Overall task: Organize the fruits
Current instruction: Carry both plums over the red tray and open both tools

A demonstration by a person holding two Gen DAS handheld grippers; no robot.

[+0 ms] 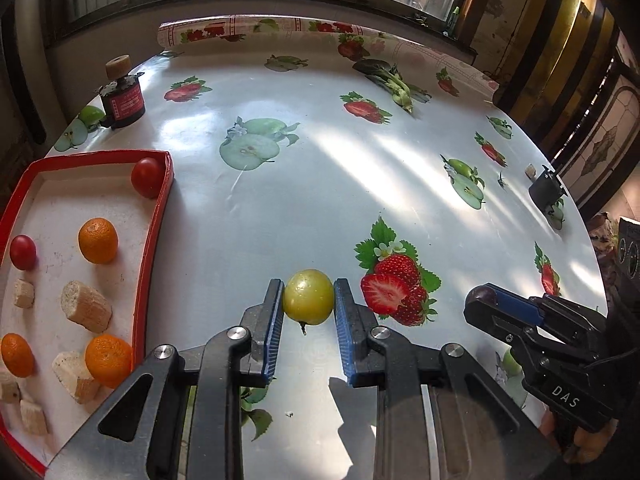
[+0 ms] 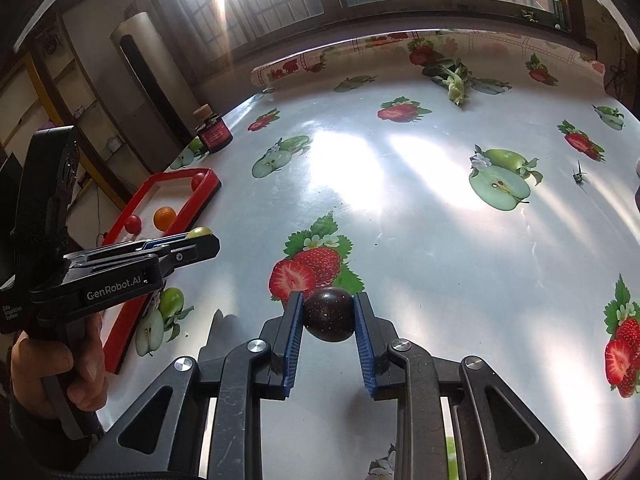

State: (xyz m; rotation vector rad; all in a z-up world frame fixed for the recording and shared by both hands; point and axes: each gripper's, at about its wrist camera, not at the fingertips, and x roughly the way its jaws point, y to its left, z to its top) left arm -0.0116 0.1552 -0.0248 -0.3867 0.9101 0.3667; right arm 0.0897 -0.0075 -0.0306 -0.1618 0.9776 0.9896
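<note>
My left gripper (image 1: 308, 298) is shut on a yellow-green round fruit (image 1: 308, 296), held just above the table to the right of the red-rimmed tray (image 1: 154, 216). The tray holds red tomatoes (image 1: 147, 177), small oranges (image 1: 98, 240) and pale banana chunks (image 1: 86, 306). My right gripper (image 2: 329, 314) is shut on a dark purple plum (image 2: 329, 314) over the printed strawberry. In the left wrist view the right gripper (image 1: 486, 300) sits at lower right with the plum at its tip. In the right wrist view the left gripper (image 2: 200, 238) shows at left, the yellow fruit (image 2: 199, 232) in its tips.
A dark red jar (image 1: 122, 98) with a cork lid stands at the table's far left. A leafy green vegetable (image 1: 394, 82) lies at the far side. A small black object (image 1: 545, 190) sits at the right edge. The fruit-print tablecloth (image 1: 320, 184) covers the table.
</note>
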